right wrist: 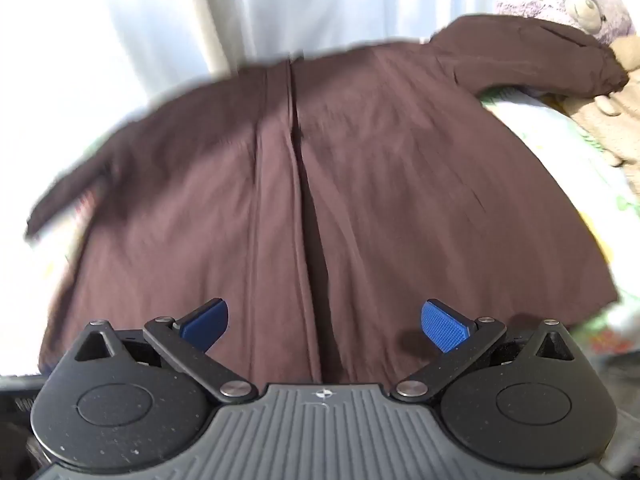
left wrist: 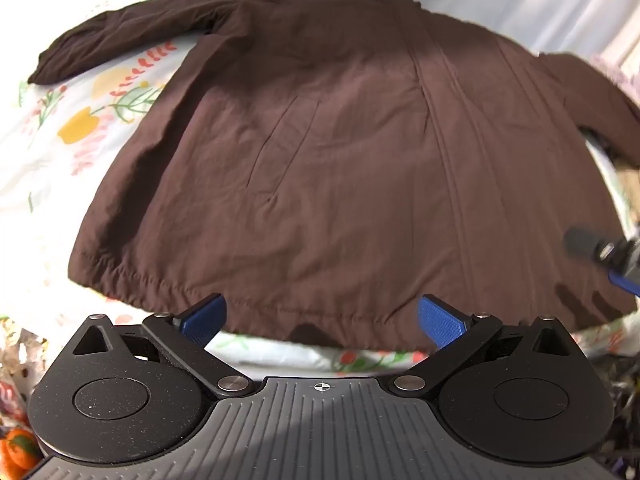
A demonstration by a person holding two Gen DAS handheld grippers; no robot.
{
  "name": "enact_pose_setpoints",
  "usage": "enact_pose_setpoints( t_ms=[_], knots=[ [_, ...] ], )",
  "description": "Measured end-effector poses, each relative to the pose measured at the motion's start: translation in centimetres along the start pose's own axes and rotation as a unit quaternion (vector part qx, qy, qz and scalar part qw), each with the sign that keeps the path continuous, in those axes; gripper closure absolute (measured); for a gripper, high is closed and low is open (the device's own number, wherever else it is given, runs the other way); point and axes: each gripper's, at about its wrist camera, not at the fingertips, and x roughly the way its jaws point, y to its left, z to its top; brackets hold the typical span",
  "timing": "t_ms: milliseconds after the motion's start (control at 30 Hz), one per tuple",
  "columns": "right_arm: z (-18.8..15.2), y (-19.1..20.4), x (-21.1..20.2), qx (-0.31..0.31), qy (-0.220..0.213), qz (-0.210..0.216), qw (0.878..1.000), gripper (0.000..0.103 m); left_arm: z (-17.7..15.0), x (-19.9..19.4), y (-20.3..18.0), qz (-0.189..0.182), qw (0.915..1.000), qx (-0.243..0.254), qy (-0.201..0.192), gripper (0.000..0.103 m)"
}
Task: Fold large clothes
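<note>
Both claws hung released: the left gripper [left wrist: 322,320] hovered over the hem of the brown jacket [left wrist: 340,160], the right gripper [right wrist: 324,322] above its front placket. The jacket lay spread flat, sleeves out, on a floral bedsheet [left wrist: 80,128], one cuff beside a teddy bear [right wrist: 588,0].

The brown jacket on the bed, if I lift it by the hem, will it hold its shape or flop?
The brown jacket will probably flop: its thin fabric lies flat and wrinkled. It looks light for its size. The spread sleeves would likely dangle.
</note>
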Motion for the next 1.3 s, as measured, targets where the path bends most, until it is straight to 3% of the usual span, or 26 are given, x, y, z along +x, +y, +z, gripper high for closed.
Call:
enact_pose_setpoints(
  t_ms=[167, 333, 400, 533, 600, 667, 733, 767, 900, 967, 1033, 1067, 1300],
  knots=[
    [3.4, -5.8, 0.1, 0.048, -0.163, 0.058, 0.984, 0.0, 2.1, 1.8, 0.5, -0.022, 0.9989, -0.041, -0.008, 0.0],
    [8.9, -13.3, 3.5, 0.141, -0.181, 0.019, 0.973, 0.0, 5.1, 3.3, -0.5, -0.019, 0.9973, -0.052, -0.047, 0.0],
    [10.6, -17.1, 4.8, 0.192, -0.209, -0.004, 0.959, 0.0, 7.0, 4.5, -0.6, -0.016, 0.9952, -0.061, -0.075, 0.0],
    [13.4, -25.4, 7.8, 0.299, -0.236, -0.018, 0.924, 0.001, 10.0, 7.9, -1.3, 0.031, 0.993, -0.066, -0.092, 0.0],
    [14.4, -29.0, 9.4, 0.335, -0.243, -0.016, 0.91, 0.01, 11.2, 9.7, -1.6, 0.044, 0.9931, -0.064, -0.088, 0.0],
    [15.4, -31.8, 11.1, 0.363, -0.241, -0.034, 0.899, 0.027, 11.6, 11.0, -1.6, 0.051, 0.9933, -0.064, -0.082, 0.0],
    [16.3, -34.0, 12.3, 0.383, -0.246, -0.061, 0.888, 0.034, 11.8, 12.5, -1.6, 0.053, 0.9937, -0.069, -0.07, 0.0],
    [16.5, -34.9, 12.6, 0.391, -0.253, -0.069, 0.883, 0.043, 12.0, 12.8, -1.6, 0.06, 0.9932, -0.069, -0.072, 0.0],
    [17.3, -36.8, 13.1, 0.426, -0.275, -0.071, 0.859, 0.052, 12.6, 13.8, -1.6, 0.072, 0.9931, -0.063, -0.068, 0.0],
    [17.4, -37.2, 13.2, 0.442, -0.278, -0.062, 0.851, 0.068, 13.0, 14.0, -1.3, 0.069, 0.993, -0.07, -0.066, 0.0],
    [17.9, -36.7, 13.0, 0.432, -0.277, -0.06, 0.856, 0.081, 13.4, 14.1, -0.8, 0.063, 0.9928, -0.079, -0.064, 0.0],
    [18.4, -36.0, 12.5, 0.411, -0.28, -0.072, 0.864, 0.086, 13.7, 14.2, -0.7, 0.06, 0.9931, -0.08, -0.061, 0.0],
    [22.5, -25.7, 8.0, 0.198, -0.322, -0.162, 0.912, 0.092, 14.7, 14.3, -0.4, 0.051, 0.9964, -0.052, -0.044, 0.0]
  ],
)
